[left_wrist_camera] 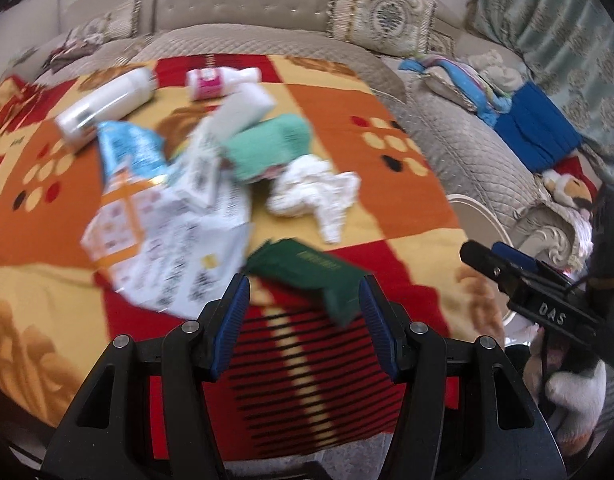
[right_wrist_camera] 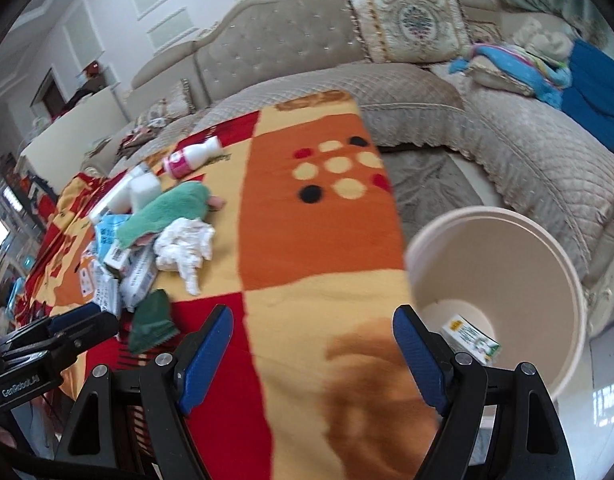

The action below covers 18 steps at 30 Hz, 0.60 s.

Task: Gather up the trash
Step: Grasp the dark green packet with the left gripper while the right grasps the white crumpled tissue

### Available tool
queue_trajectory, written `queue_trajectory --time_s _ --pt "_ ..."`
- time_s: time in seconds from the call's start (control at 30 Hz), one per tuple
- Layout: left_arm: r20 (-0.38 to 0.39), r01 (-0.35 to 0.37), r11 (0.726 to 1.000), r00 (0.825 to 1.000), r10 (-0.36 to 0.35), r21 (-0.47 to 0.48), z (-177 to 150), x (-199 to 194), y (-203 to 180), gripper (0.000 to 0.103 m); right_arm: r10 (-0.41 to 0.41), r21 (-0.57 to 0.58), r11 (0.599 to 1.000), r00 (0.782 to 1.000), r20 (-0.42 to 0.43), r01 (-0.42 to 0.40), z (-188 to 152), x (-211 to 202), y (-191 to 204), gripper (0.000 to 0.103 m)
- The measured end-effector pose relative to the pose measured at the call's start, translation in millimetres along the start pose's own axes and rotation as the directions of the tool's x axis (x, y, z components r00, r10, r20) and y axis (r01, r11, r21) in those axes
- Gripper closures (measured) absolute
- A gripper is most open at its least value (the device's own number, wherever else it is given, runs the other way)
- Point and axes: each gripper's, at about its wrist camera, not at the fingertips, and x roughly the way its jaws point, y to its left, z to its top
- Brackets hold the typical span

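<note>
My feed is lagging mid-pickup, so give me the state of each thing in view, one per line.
Left claw: open, empty, just short of the green packet.
Right claw: open, empty.
Bin: upright beside the blanket, one carton inside.
Green packet: flat on the blanket.
Tissue: crumpled.
White bottle: on its side.
Pink bottle: on its side.

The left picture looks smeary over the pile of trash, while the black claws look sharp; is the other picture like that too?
Left wrist view: papers and green packet are motion-smeared, left gripper crisp. Right wrist view: milder blur on blanket, right gripper sharp; both bend straight edges.
</note>
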Motion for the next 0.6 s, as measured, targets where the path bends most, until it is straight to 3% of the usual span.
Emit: queue_trajectory --time_s 0.23,0.47,0.57,0.6 --pt "-0.010 -0.038 0.998 0.999 0.038 -0.053 -10.0 -7.2 32.5 0.048 0.102 -0.094 0.990 0.994 -0.028 -0.104 17.2 40.4 42.9 0.026" --pt "-0.031 -0.029 0.996 0.999 0.026 -0.079 -10.4 -4.3 37.1 0.048 0.128 -0.209 0.968 0.989 -0.079 -0.142 38.0 85.2 85.0 0.028" --pt "-0.037 -0.020 0.995 0.999 0.017 -0.097 -9.0 -1.6 35.5 0.048 0.155 -0.221 0.959 0.982 -0.108 -0.175 44.1 104.7 91.4 0.040" --pt "-0.040 -0.016 0.995 0.999 0.012 -0.102 -8.8 -0.8 34.8 0.048 0.164 -0.228 0.955 0.979 -0.120 -0.188 44.7 111.6 92.5 0.049"
